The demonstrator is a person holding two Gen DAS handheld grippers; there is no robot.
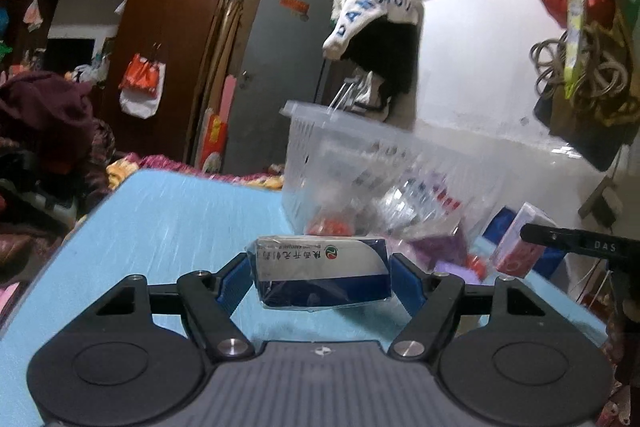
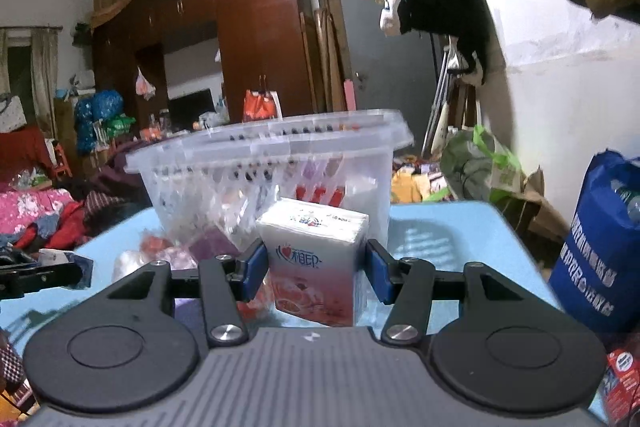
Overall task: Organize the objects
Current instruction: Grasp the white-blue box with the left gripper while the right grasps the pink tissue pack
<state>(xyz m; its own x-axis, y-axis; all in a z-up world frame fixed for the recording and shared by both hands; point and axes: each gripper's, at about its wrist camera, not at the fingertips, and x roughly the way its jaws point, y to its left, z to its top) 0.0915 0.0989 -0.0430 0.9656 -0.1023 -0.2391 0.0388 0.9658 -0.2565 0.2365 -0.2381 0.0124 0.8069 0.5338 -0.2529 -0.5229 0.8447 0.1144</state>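
Here the left gripper pinches a blue-and-white box crosswise, its long axis running from finger to finger, lifted above the blue table. The clear basket lies ahead and to the right of it. Farther right, the right gripper clamps an upright tissue pack by its sides, the basket standing just behind it, so this hand looks nearer the drop.
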